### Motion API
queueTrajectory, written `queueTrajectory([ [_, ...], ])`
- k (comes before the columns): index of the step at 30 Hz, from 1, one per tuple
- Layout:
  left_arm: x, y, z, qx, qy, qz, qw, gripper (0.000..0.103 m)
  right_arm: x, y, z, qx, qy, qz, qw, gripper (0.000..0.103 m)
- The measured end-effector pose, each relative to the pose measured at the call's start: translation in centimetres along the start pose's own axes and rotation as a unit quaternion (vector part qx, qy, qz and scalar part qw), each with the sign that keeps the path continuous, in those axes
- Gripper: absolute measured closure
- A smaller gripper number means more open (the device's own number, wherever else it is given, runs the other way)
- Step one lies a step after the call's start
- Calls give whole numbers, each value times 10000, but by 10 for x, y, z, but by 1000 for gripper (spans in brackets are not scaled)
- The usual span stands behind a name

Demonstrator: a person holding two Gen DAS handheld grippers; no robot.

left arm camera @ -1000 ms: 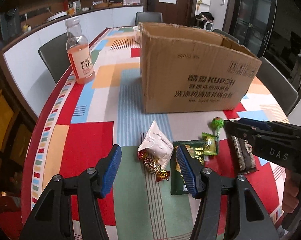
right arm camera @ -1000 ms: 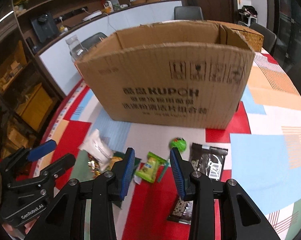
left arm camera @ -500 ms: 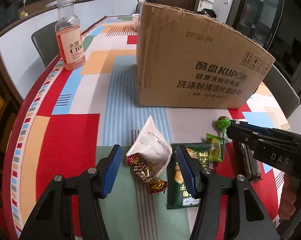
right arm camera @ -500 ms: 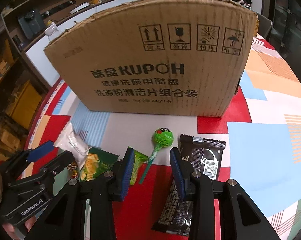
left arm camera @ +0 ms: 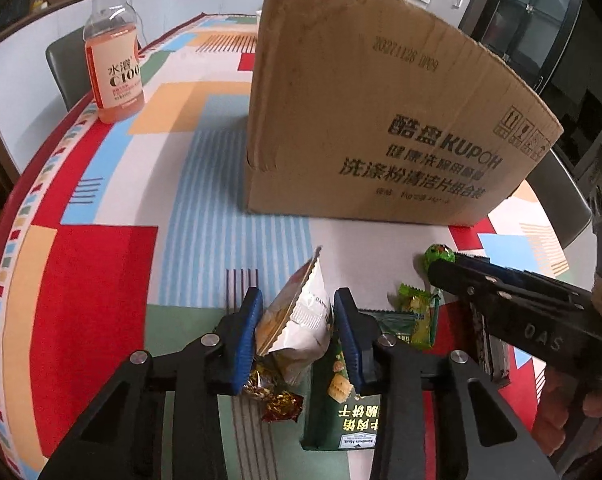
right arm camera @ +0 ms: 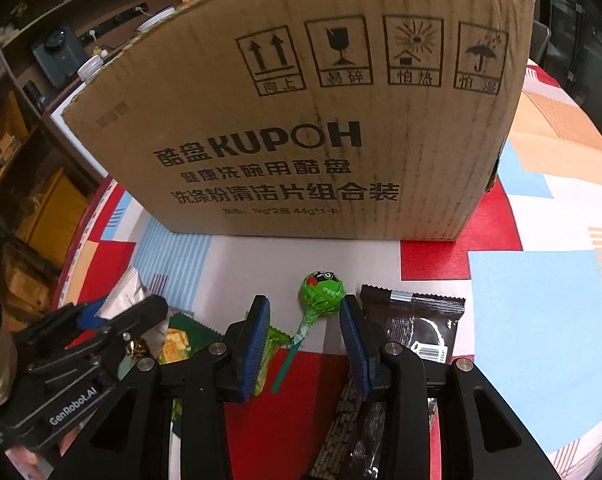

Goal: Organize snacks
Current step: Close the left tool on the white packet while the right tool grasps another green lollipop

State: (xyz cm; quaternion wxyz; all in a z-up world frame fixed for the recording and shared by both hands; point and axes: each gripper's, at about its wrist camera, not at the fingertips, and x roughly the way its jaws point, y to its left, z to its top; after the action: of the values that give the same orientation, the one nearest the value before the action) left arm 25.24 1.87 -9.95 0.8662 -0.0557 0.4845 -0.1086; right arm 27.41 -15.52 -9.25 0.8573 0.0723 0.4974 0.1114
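Left tool (left arm camera: pixel 297 320) closing on white snack packet (left arm camera: pixel 301 316); right tool (right arm camera: pixel 305 344) part-open astride green lollipop (right arm camera: pixel 321 292).

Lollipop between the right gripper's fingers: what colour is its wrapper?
Green, with a red and black printed face; the lollipop shows best in the right wrist view.

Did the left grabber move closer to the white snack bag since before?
Yes. The left gripper has come down toward the table, the cardboard box looming larger, and its jaws are closing around the white snack bag.

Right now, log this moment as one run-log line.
left gripper: closing on white packet | right gripper: open over lollipop | box: behind snacks
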Motion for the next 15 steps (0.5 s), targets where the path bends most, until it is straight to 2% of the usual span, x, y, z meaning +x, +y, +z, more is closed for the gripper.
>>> queueTrajectory([
  [8, -1, 1, -6, 5, 57, -7, 10000, 70, 12, -1, 1, 1, 66, -23, 10000, 66],
  [12, -3, 1, -6, 11, 29, 31, 10000, 72, 16, 2, 1, -61, 52, -38, 10000, 75],
  [15, -7, -1, -5, 42, -23, 72, 10000, 72, 19, 4, 2, -76, 50, -31, 10000, 77],
])
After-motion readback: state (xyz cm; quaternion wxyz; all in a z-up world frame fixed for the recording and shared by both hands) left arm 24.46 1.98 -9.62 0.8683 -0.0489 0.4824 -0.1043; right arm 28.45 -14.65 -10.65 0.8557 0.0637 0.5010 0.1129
